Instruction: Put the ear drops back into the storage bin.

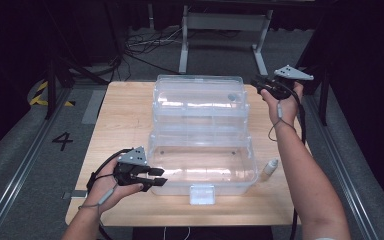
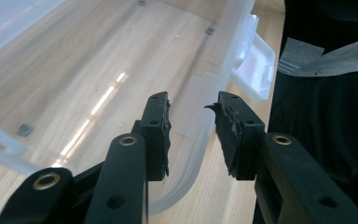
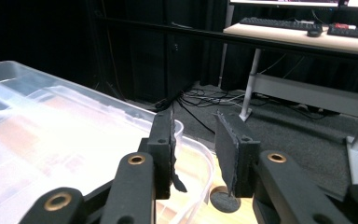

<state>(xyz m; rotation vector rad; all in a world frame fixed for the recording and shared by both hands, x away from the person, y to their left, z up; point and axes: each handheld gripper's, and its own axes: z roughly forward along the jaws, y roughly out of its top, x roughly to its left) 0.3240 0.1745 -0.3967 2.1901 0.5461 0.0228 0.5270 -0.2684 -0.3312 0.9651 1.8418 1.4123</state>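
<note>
A clear plastic box (image 1: 202, 167) sits open on the tabletop (image 1: 125, 117), its empty base toward the near edge, its lid (image 1: 200, 100) swung back behind, a white latch (image 1: 202, 194) at the front.

A light wooden bench (image 1: 125, 115) stands on grey floor (image 1: 25, 150) marked "4" (image 1: 62, 141) at nine o'clock; cables (image 1: 145, 47) tangle at twelve o'clock (beside a white desk frame (image 1: 225, 22)) against black surroundings.
</note>
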